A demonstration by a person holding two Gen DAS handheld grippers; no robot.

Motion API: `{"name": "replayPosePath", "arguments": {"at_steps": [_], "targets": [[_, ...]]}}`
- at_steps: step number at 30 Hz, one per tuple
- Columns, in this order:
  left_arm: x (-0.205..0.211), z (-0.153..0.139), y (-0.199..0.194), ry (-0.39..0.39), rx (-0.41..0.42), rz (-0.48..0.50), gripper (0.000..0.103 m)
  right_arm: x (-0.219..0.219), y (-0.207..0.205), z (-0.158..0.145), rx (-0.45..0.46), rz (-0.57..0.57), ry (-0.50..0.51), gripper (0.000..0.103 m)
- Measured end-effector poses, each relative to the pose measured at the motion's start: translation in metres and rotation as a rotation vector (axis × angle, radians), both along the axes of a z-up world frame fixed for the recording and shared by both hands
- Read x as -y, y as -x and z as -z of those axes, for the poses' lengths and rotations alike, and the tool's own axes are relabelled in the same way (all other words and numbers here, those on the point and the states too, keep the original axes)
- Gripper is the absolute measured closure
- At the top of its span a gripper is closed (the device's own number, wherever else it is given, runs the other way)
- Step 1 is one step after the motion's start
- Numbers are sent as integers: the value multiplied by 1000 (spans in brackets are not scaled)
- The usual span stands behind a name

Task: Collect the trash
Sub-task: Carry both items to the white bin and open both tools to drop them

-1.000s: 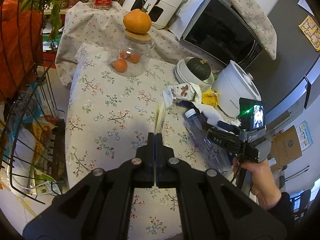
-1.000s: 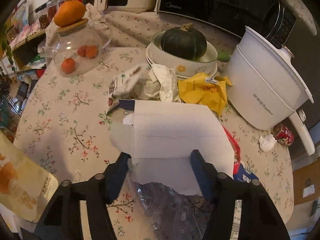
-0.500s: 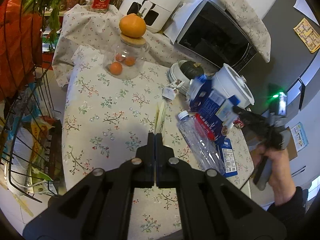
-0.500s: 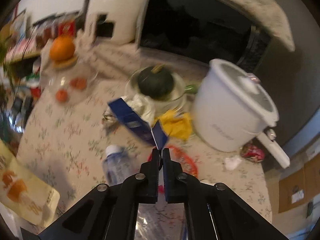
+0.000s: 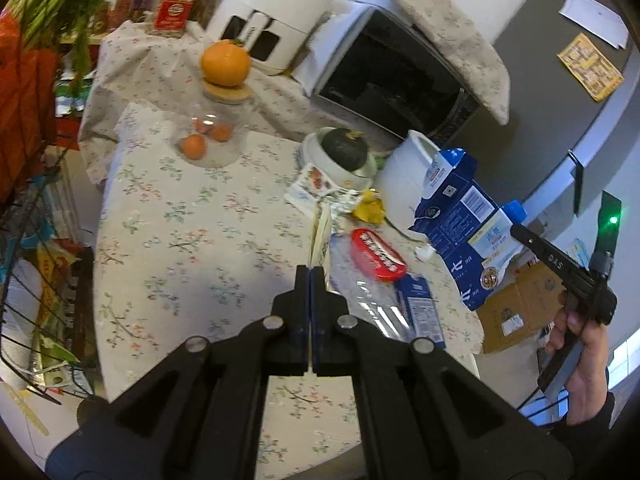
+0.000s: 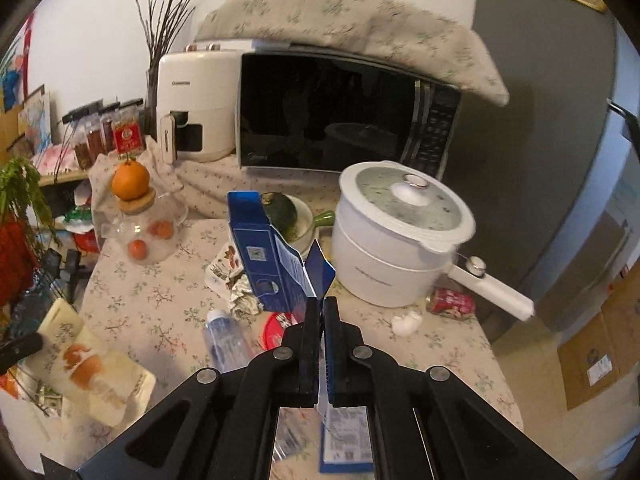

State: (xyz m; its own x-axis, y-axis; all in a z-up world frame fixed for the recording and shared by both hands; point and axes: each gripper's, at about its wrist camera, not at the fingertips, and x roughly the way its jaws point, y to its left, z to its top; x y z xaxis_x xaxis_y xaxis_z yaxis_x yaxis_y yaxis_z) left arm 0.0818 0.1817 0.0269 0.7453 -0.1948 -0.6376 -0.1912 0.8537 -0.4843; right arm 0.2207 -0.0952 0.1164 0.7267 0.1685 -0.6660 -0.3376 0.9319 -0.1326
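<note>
Right now my right gripper (image 6: 321, 300) is clamped on a thin flap of the blue carton (image 6: 272, 264), lifted clear above the table's (image 5: 192, 240) right edge. My left gripper (image 5: 310, 270) is pinched shut on a flat pale pouch (image 5: 322, 228) seen edge-on. I'd worry the flap tears or slips, since only a corner is held and the carton hangs free. Its long axis runs away from the fingers, open top tilted up toward the white pot (image 6: 400, 236). A plastic bottle (image 6: 224, 340) lies below.
</note>
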Motion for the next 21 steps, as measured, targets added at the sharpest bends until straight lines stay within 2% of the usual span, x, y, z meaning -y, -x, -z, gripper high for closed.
{"name": "replayPosePath", "arguments": {"at_steps": [6,12,16,21], "targets": [[30,-8,-1,23,38,84,103,54,37,-18,36,51,-33,101],[74,-16,0,26,77,201,103,126,72,-20,57,163,-57,101],[106,-16,-3,48,87,277,103,176,86,-10,56,251,-57,101],[147,-14,-5,64,98,378,103,236,99,22,-2,357,-68,101]]}}
